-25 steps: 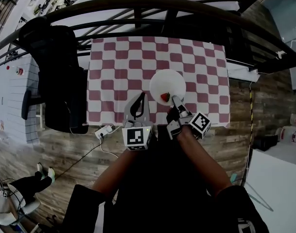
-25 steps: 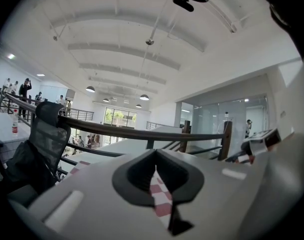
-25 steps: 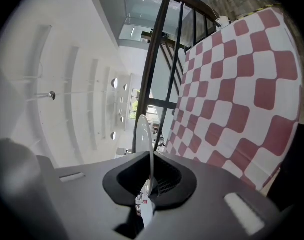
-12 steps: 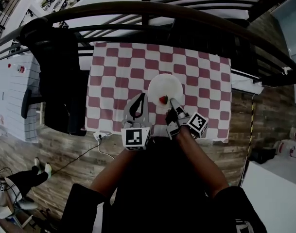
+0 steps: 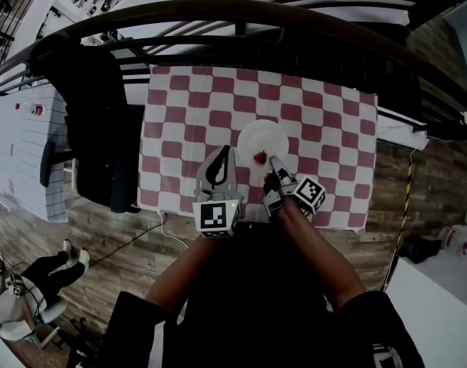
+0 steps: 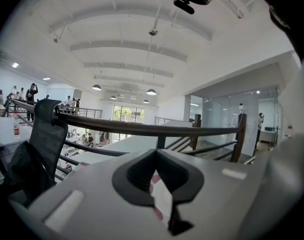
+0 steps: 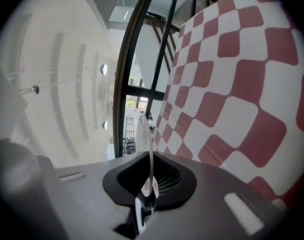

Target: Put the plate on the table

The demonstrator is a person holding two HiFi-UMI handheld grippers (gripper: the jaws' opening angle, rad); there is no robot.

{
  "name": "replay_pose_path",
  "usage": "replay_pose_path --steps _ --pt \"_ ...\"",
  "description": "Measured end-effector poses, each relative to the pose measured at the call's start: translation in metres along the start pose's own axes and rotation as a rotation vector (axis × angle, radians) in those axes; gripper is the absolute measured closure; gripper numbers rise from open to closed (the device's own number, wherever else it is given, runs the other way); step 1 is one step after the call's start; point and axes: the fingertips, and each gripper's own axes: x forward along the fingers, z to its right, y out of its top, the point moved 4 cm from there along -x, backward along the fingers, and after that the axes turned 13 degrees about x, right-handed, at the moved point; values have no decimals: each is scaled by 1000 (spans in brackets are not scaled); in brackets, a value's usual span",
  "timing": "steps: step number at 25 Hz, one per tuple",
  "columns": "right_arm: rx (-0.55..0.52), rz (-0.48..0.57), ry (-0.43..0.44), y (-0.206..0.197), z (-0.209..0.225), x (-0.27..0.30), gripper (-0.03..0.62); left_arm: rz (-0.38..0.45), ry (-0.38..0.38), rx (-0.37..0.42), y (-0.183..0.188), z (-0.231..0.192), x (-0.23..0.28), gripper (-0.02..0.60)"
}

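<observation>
White plate is clamped by its near rim in your R gripper and reaches fwd of the claw over the red-checked table; resting or just above, can't tell. Small red item sits just left of the tips. L gripper has jaws together, w/ nothing btwn.

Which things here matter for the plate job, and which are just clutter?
Job: plate, clamped at its rim by right gripper; checkered table; small red item on the plate.
Lying about: left gripper, shut, empty; black chair; railing.
</observation>
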Motion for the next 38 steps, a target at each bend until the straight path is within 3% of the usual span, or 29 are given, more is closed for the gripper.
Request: replay_pose_path --steps 7,19,31,34,38 --pt "-10 -5 -28 28 39 24 582 -61 2 19 -13 5 24 572" --pt "-21 -25 -23 54 85 48 580 -61 -14 2 -18 17 44 572" --pt "6 -32 -68 52 110 64 580 -166 54 7 -31 -8 50 572" --pt "-4 -19 -83 51 112 63 580 -159 49 1 -32 -7 49 572" --pt "-3 -10 -99 53 114 62 577 -88 -1 -20 -29 -3 47 572"
